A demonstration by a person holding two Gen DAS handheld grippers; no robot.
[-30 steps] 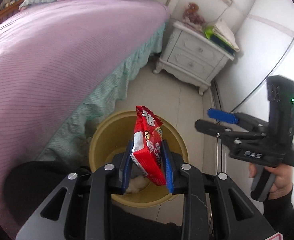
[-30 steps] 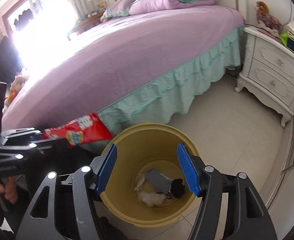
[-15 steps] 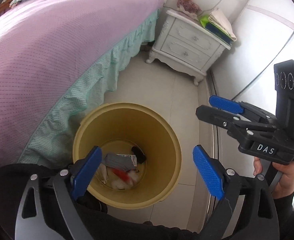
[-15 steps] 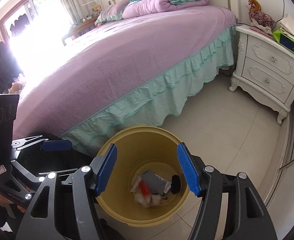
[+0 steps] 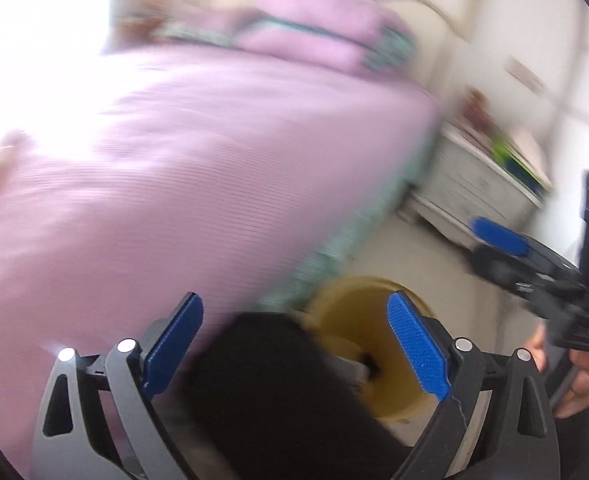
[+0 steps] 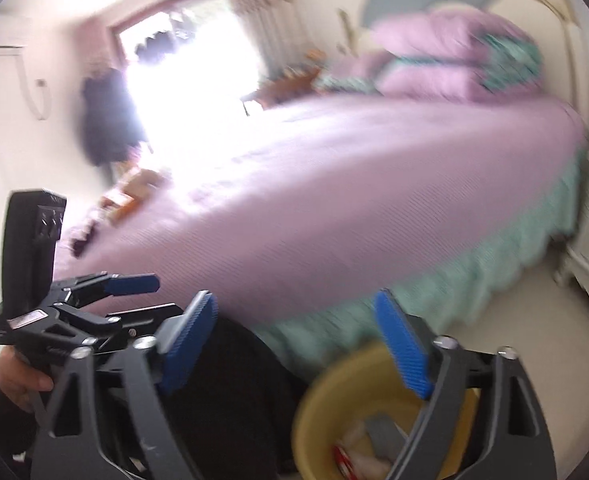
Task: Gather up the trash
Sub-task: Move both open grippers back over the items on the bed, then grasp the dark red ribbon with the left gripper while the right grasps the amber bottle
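Left gripper: jaws wide apart, nothing between. Right gripper: jaws just been opening, now wide, empty. Yellow bin on floor beside bed, below both grippers. Red wrapper lies inside bin w/ other scraps. Judgement: this item done; small items at far bed edge too blurred to ID, possibly next.

Smooth yellow plastic bin; matt lilac woven cloth bedspread; ribbed blue pads on matt black plastic.
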